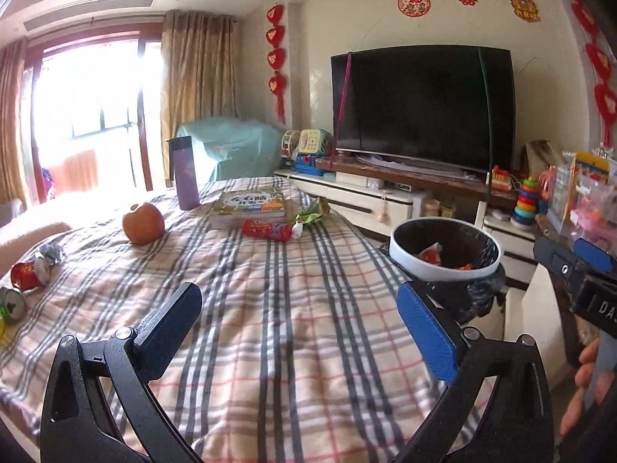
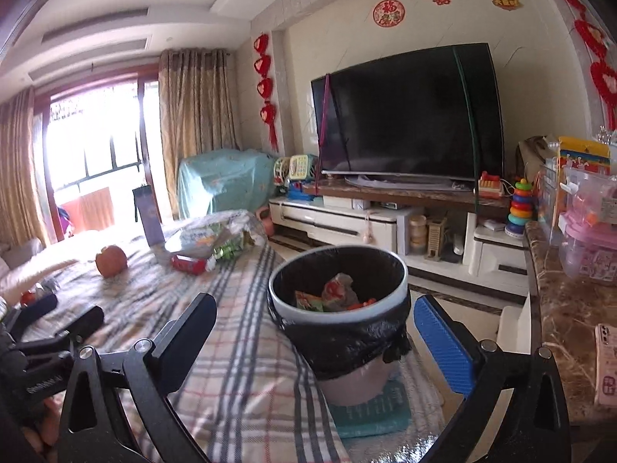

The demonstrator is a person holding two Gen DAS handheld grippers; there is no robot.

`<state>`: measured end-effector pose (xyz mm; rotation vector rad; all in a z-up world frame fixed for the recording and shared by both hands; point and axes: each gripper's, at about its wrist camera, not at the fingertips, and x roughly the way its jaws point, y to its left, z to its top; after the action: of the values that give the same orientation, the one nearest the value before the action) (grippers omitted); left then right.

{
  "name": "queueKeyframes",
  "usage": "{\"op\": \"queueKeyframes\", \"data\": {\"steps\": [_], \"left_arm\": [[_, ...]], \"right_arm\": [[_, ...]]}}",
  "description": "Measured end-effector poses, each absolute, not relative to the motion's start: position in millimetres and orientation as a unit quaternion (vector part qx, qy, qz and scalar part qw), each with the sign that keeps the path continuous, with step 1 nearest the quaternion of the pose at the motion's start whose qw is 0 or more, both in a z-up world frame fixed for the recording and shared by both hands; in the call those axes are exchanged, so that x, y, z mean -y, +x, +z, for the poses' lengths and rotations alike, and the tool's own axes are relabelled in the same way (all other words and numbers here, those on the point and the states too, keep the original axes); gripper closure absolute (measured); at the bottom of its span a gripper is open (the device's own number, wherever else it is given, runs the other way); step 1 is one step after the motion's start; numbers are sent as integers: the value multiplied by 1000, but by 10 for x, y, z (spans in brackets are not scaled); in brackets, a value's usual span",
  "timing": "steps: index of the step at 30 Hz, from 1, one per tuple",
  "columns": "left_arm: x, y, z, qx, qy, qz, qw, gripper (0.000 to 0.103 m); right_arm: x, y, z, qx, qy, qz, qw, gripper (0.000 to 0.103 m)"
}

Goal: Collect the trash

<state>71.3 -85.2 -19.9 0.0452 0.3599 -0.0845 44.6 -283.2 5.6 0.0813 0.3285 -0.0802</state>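
Note:
A bin (image 1: pixel 401 249) with a white rim and black liner stands off the right edge of the plaid-covered table (image 1: pixel 289 289) and holds several wrappers. On the cloth lie a red wrapper (image 1: pixel 266 229), a green wrapper (image 1: pixel 310 214), a crushed red can (image 1: pixel 27 274) and foil (image 1: pixel 50 250). My left gripper (image 1: pixel 299 293) hovers open over bare cloth, holding nothing. My right gripper (image 2: pixel 314 305) is open too. The bin (image 2: pixel 293 310) shows in the gap ahead of it, apart from both pads. The red wrapper (image 2: pixel 189 264) lies farther back on the left.
An orange fruit (image 1: pixel 142 223), a book (image 1: pixel 250 204) and a purple bottle (image 1: pixel 185 173) stand at the table's far end. A TV (image 1: pixel 424 108) on a low cabinet fills the back wall. A marble counter (image 2: pixel 559 308) with plastic boxes and a phone (image 2: pixel 607 362) is on the right.

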Motion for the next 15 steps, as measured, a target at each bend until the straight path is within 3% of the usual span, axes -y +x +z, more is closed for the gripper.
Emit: {"op": "queueKeyframes", "data": {"steps": [15], "left_arm": [[848, 583, -300, -155, 37, -27, 987, 0]], "right_arm": [[2720, 369, -9, -151, 14, -49, 987, 0]]}}
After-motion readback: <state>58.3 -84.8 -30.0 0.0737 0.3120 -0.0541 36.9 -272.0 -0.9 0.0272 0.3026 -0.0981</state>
